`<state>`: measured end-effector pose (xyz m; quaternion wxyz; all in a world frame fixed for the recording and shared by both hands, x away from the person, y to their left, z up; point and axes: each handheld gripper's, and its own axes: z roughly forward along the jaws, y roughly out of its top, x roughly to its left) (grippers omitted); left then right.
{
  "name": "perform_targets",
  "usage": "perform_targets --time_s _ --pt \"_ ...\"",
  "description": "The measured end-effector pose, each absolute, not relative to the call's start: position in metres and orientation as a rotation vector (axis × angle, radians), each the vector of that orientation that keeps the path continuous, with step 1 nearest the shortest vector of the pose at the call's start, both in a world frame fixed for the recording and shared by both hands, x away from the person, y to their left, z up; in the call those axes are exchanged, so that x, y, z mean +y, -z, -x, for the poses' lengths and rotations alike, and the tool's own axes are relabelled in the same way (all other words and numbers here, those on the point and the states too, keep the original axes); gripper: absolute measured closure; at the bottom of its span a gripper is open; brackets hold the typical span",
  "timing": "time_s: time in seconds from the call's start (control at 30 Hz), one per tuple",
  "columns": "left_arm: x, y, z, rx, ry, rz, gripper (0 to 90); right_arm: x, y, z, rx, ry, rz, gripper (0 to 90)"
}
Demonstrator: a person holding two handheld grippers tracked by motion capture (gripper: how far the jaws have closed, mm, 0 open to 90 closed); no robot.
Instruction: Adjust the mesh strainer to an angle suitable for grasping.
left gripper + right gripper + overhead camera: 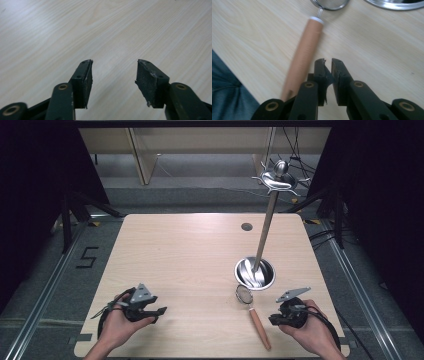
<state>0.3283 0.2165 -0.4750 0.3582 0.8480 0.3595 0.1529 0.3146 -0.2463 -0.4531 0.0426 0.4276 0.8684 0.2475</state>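
Now your right gripper (327, 60) nearly closed, empty, beside strainer (303, 56); left gripper (114, 63) open; nothing grabbed yet.

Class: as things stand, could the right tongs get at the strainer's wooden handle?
Probably yes: the right tongs sit beside the wooden handle with bare table between, but their jaws are nearly shut and must open first.

A "5" (88, 257) on the floor (50, 270)
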Motion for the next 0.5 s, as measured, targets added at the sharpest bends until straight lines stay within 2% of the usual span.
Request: perform_targets --time_s 0.2,0.5 --pt "0.212 0.477 -0.330 0.955 -0.350 -2.111 39.4 -0.215 0.451 -0.307 2.766 -0.719 -1.314 90.0" --pt "0.208 0.486 -0.340 0.929 -0.349 -2.180 38.9 -0.183 0.462 -0.303 2.891 -0.595 -1.227 90.0"
